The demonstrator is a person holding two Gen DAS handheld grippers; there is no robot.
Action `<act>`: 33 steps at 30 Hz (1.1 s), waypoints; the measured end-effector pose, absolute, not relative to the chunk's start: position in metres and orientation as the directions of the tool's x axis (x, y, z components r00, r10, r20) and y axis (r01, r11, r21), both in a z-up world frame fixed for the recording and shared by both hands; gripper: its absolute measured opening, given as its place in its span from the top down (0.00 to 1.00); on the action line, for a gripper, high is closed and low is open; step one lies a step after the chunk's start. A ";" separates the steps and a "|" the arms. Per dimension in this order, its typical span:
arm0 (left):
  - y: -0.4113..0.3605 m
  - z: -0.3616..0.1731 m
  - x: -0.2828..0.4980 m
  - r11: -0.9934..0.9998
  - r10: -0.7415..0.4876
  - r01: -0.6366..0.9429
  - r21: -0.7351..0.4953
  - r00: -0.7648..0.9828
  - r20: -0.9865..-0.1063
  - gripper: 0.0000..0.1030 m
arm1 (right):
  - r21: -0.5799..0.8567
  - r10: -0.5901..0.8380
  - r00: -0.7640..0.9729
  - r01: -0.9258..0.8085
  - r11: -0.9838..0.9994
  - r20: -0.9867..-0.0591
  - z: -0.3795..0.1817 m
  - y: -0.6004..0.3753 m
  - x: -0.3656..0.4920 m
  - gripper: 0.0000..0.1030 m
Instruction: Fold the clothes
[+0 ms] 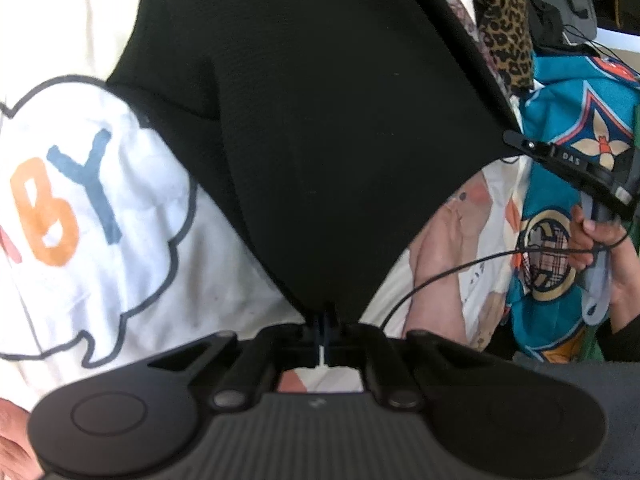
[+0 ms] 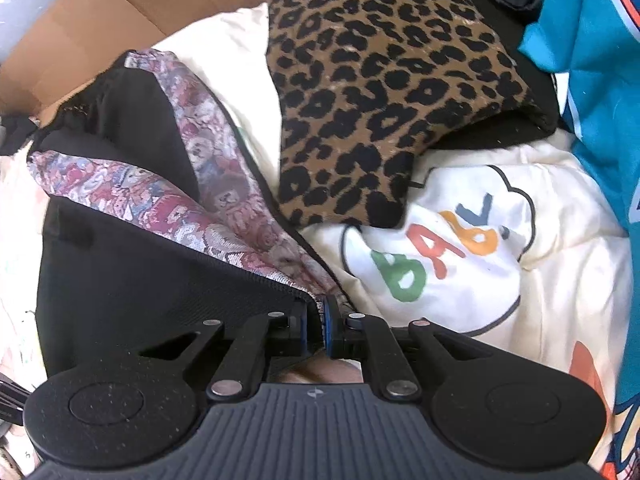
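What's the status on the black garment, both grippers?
Left gripper shut on black garment. Right gripper shut on its bear-print-lined edge. Leopard-print piece and teal jersey crowd the pile alongside.

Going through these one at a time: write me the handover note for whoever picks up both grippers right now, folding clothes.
Left gripper: shut on a corner of the black garment.
Right gripper: shut on the same garment's edge, where the teddy-bear print lining shows.
The garment is lifted between both grippers over the cream "BABY" blanket. Leopard-print piece and teal jersey lie crumpled beyond.
Done: garment gripped at two points.
Left: no fold visible yet; spread it, fold it, then take the other pieces.
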State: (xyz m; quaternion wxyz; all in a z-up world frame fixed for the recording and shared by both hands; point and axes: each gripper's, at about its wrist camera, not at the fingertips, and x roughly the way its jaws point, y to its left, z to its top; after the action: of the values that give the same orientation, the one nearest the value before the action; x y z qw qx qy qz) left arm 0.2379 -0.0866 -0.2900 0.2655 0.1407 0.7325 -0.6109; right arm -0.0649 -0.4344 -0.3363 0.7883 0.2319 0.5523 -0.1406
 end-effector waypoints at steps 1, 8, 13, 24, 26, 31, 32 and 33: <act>-0.088 -0.290 0.237 0.210 -0.117 0.534 -0.819 -0.818 -0.563 0.99 | 0.206 0.030 0.344 0.487 0.849 -0.939 -0.338 -0.436 -0.066 0.94; -0.093 -0.297 0.236 0.200 -0.092 0.594 -0.779 -0.781 -0.618 0.99 | 0.205 0.029 0.333 0.506 0.838 -0.943 -0.351 -0.442 -0.067 0.94; -0.098 -0.297 0.234 0.185 -0.047 0.644 -0.742 -0.748 -0.662 0.97 | 0.214 0.040 0.315 0.543 0.812 -0.948 -0.368 -0.449 -0.066 0.85; -0.110 -0.269 0.267 0.104 0.010 0.778 -0.619 -0.623 -0.782 0.76 | 0.231 0.010 0.364 0.567 0.790 -0.931 -0.344 -0.448 -0.082 0.66; -0.118 -0.263 0.274 0.099 0.006 0.797 -0.596 -0.600 -0.800 0.74 | 0.244 0.015 0.381 0.562 0.790 -0.925 -0.341 -0.446 -0.085 0.66; -0.141 -0.244 0.290 0.077 -0.025 0.835 -0.545 -0.545 -0.838 0.60 | 0.271 0.025 0.414 0.548 0.791 -0.910 -0.334 -0.442 -0.088 0.66; -0.146 -0.240 0.292 0.062 -0.031 0.839 -0.540 -0.539 -0.841 0.56 | 0.272 0.024 0.418 0.546 0.793 -0.908 -0.333 -0.441 -0.088 0.65; -0.151 -0.236 0.295 0.049 -0.038 0.846 -0.530 -0.529 -0.848 0.52 | 0.272 0.023 0.422 0.543 0.795 -0.906 -0.332 -0.440 -0.087 0.65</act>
State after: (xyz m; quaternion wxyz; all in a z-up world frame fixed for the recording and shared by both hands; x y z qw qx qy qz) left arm 0.2946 -0.1509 -0.2357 0.3628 0.3222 0.6269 -0.6096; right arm -0.0873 -0.4403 -0.3321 0.7968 0.2759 0.5122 -0.1632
